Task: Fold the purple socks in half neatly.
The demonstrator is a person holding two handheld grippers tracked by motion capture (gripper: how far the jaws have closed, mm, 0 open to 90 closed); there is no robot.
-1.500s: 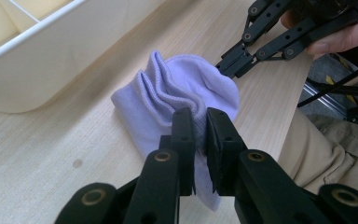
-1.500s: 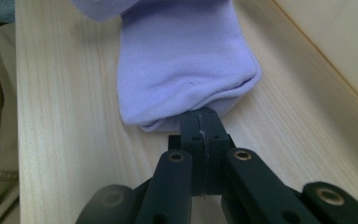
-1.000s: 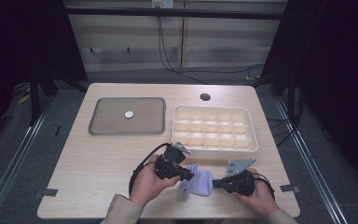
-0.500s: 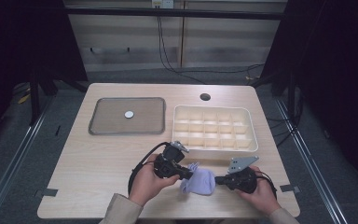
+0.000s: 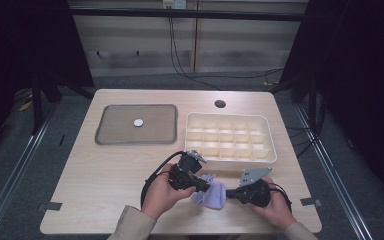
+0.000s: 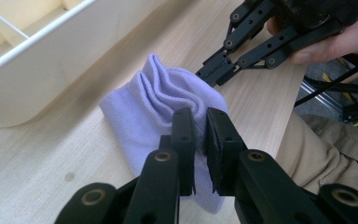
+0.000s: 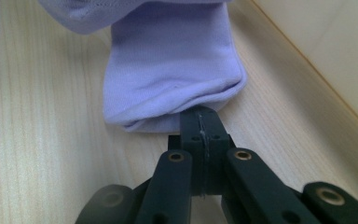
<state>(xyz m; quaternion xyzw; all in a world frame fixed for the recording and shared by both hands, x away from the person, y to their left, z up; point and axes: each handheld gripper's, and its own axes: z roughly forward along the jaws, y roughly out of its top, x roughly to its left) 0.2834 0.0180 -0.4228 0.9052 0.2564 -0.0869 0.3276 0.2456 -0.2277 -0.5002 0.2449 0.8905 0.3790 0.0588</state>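
bare tabletop (image 5: 105,175) left of hands, compartment box (image 5: 230,137) blocking beyond

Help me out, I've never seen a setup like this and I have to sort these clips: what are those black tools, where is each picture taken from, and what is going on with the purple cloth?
A person sits at a wooden table and holds a hand tool in each hand, each with two black jaws that pinch.

The wide picture comes from a camera above the table. The other two come from small cameras riding on the tools, looking along their jaws.

On the table lie a flat grey tray with a small white disc on it, and a cream box split into many compartments.

Between the tools is a lilac sock. The left gripper pinches bunched fabric on one side. The right gripper, jaws shut, grips the edge on the other side. The sock rests on the table beside the box.
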